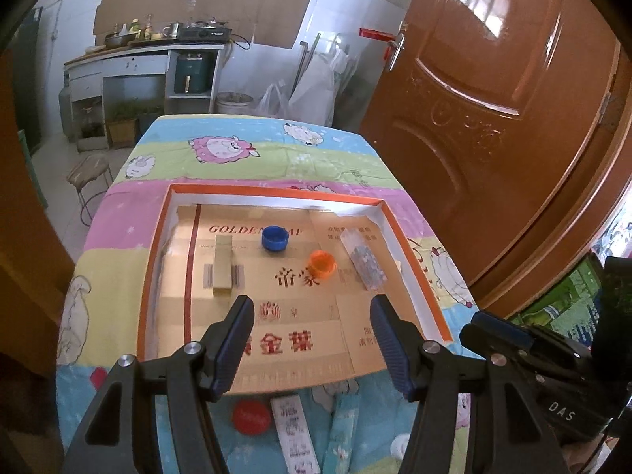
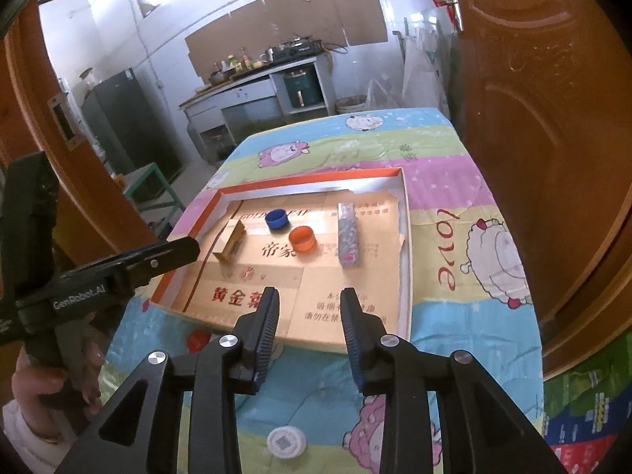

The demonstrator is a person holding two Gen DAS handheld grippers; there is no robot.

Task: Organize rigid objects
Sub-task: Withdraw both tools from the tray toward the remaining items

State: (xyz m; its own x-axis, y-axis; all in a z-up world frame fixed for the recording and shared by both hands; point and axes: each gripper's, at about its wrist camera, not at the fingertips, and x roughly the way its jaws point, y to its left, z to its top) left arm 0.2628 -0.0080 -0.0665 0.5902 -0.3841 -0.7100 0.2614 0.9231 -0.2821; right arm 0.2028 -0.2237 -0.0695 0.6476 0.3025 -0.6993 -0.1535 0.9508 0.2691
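Observation:
A shallow tray with an orange rim [image 1: 272, 189] lies on a sheep-print cloth. Inside it are a gold box [image 1: 223, 268], a blue cap [image 1: 275, 237], an orange cap [image 1: 322, 262] and a clear packet [image 1: 363, 260]. My left gripper [image 1: 310, 316] hovers open over the tray's near end, holding nothing. In the right wrist view the tray [image 2: 316, 175] holds the same gold box [image 2: 231, 245], blue cap [image 2: 276, 219], orange cap [image 2: 302, 240] and packet [image 2: 347, 237]. My right gripper [image 2: 310, 304] stands open and empty above the tray's near edge.
On the cloth in front of the tray lie a red cap [image 1: 251, 416], a white printed strip [image 1: 294, 430], a pale blue box [image 1: 343, 426] and a white cap [image 2: 285, 442]. A brown door [image 1: 493, 118] stands close on the right. A hand [image 2: 51, 387] holds the left gripper [image 2: 189, 247].

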